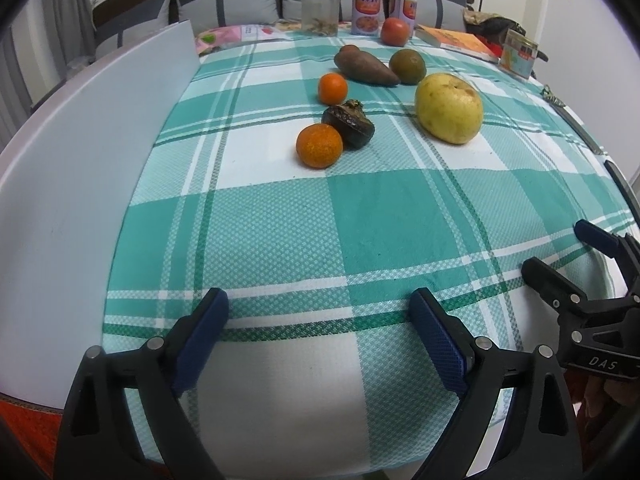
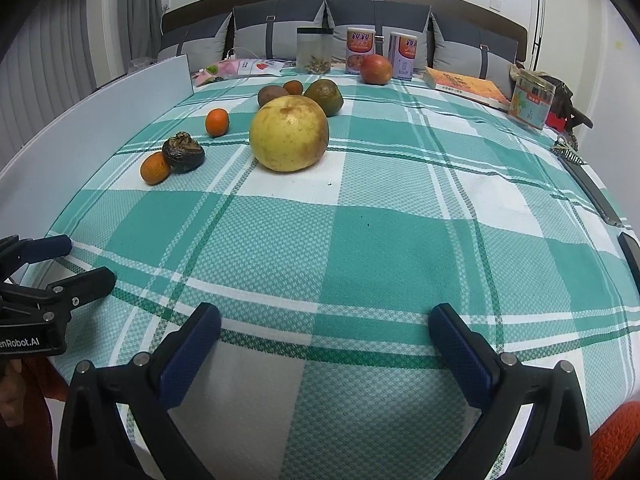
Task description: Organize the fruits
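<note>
Fruits lie spread over the far half of a green-and-white checked tablecloth (image 1: pixel 280 240). A large yellow pomelo (image 2: pixel 289 133) is the nearest to the right gripper. To its left sit two small oranges (image 1: pixel 319 146) (image 1: pixel 332 88) and a dark wrinkled fruit (image 1: pixel 349 123). Farther back are a sweet potato (image 1: pixel 365 67), a green-brown fruit (image 1: pixel 407 66) and a red fruit (image 1: pixel 395 31). My left gripper (image 1: pixel 320 300) and my right gripper (image 2: pixel 324 316) both hang open over the cloth's near edge, side by side, with nothing between their fingers.
A white board (image 1: pixel 80 140) runs along the table's left side. At the back stand a clear jar (image 1: pixel 320 12), two printed cans (image 1: pixel 365 8), a book (image 1: pixel 460 42) and a tin (image 1: pixel 518 54). Grey sofa cushions rise behind the table.
</note>
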Demonstrator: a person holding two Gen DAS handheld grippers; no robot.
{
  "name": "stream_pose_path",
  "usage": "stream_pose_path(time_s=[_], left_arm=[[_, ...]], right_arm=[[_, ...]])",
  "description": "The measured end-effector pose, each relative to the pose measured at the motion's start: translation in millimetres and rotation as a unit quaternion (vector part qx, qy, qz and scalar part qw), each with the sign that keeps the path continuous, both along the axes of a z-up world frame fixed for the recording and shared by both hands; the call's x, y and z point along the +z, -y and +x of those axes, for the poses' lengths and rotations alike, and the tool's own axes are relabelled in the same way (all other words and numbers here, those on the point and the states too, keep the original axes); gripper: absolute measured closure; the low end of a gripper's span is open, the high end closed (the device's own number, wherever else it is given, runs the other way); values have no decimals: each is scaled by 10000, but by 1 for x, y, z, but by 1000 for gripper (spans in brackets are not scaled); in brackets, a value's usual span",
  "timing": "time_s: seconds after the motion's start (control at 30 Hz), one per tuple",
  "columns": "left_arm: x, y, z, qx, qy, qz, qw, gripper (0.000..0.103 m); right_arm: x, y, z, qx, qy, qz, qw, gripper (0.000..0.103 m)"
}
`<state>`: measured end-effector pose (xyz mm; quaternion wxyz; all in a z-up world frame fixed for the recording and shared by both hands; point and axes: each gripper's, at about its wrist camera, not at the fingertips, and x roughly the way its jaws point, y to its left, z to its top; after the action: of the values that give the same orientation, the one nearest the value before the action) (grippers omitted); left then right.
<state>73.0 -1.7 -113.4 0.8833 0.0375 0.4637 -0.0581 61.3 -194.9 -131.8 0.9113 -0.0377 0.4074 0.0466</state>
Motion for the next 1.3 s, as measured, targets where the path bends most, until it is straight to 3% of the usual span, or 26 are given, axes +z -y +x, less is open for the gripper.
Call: stream_pose_path(time_s=[1.3], left_arm=[[-1,-2,0,0,-18,41,10000,5]], right_arm=[[0,0,-2,-2,-4,-2,10000,0]])
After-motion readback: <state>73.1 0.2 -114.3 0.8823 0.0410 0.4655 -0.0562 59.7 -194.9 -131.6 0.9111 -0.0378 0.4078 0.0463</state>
